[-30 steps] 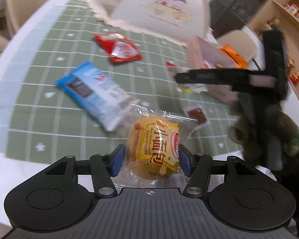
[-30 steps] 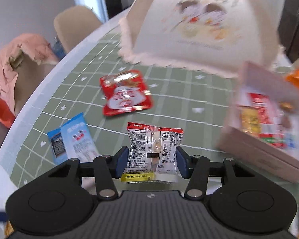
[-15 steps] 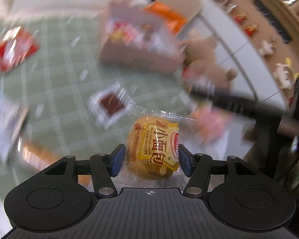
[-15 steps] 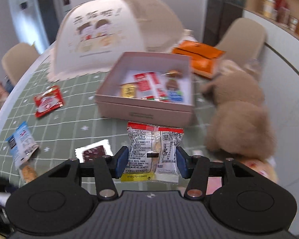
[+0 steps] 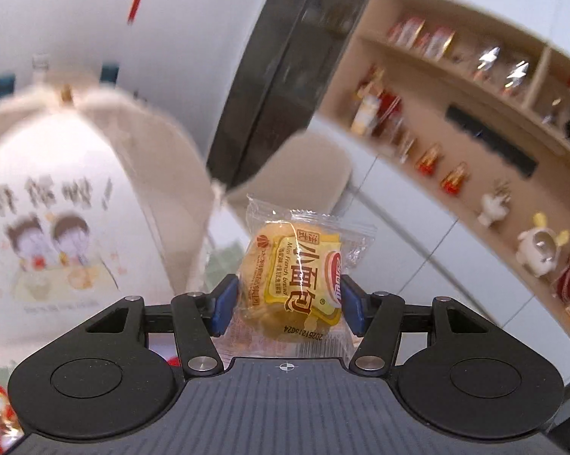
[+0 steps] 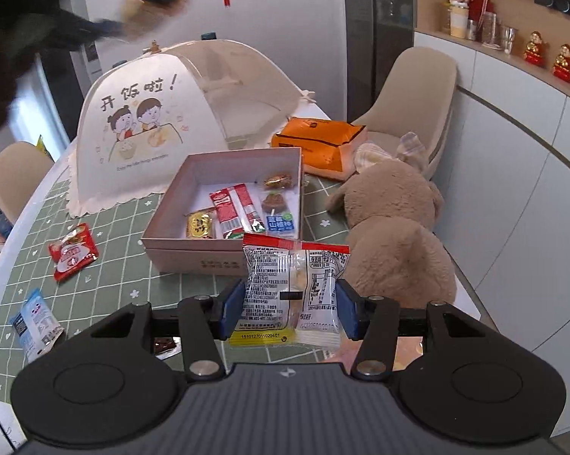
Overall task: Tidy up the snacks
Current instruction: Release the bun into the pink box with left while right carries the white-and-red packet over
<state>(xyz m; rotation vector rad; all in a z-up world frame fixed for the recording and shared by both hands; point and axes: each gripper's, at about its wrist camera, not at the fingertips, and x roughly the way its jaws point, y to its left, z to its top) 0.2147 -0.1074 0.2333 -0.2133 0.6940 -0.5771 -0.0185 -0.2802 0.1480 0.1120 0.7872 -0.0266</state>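
Crinkly plastic yields as my left gripper (image 5: 289, 299) clamps a soft, light bread roll (image 5: 293, 284) aloft, my right gripper (image 6: 290, 305) pinching a slippery snack packet (image 6: 293, 290) mid-body before the box (image 6: 224, 204).

The bread packet (image 5: 296, 276) is glossy clear plastic. The box (image 6: 194, 254) looks like matt pink cardboard, the bear (image 6: 395, 227) is fluffy plush, the tablecloth (image 6: 122, 227) smooth.
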